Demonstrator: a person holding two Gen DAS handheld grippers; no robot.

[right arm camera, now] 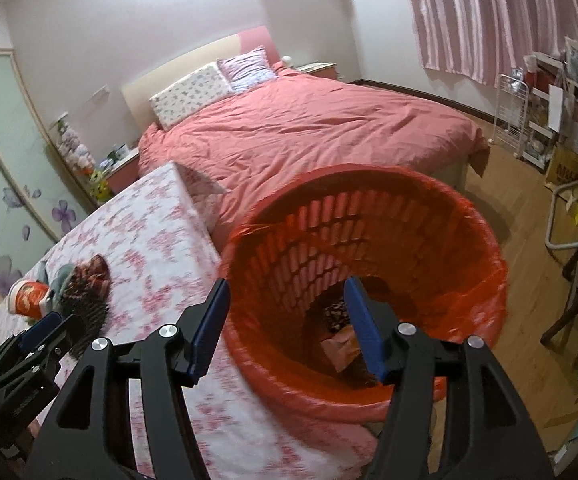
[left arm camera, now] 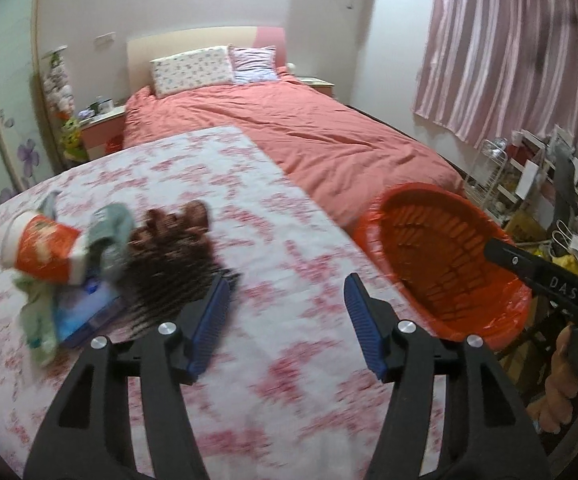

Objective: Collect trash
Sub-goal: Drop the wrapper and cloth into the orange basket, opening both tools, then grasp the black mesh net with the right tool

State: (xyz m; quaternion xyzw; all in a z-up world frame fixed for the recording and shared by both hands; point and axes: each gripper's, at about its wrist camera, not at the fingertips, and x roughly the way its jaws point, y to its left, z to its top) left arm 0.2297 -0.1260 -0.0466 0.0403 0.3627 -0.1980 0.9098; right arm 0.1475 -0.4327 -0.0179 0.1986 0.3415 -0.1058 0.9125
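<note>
An orange bin (right arm camera: 369,216) lined with a red bag stands beside the table; scraps of trash (right arm camera: 341,340) lie at its bottom. My right gripper (right arm camera: 287,324) hovers open over the bin's near rim, nothing between its blue pads. On the table's left lies a trash pile: an orange cup (left arm camera: 43,250), a pale green wrapper (left arm camera: 111,236), a brown patterned piece (left arm camera: 169,248) and a blue packet (left arm camera: 89,312). My left gripper (left arm camera: 287,324) is open and empty over the tablecloth, right of the pile. It also shows in the right wrist view, as the left gripper (right arm camera: 45,330) next to the pile.
The table (left arm camera: 249,208) wears a white cloth with pink flowers. Behind it is a bed (left arm camera: 309,132) with a coral cover and pillows. A wire rack (right arm camera: 529,120) and clutter stand by the pink curtain at the right. A hand (left arm camera: 561,380) holds the right gripper's handle.
</note>
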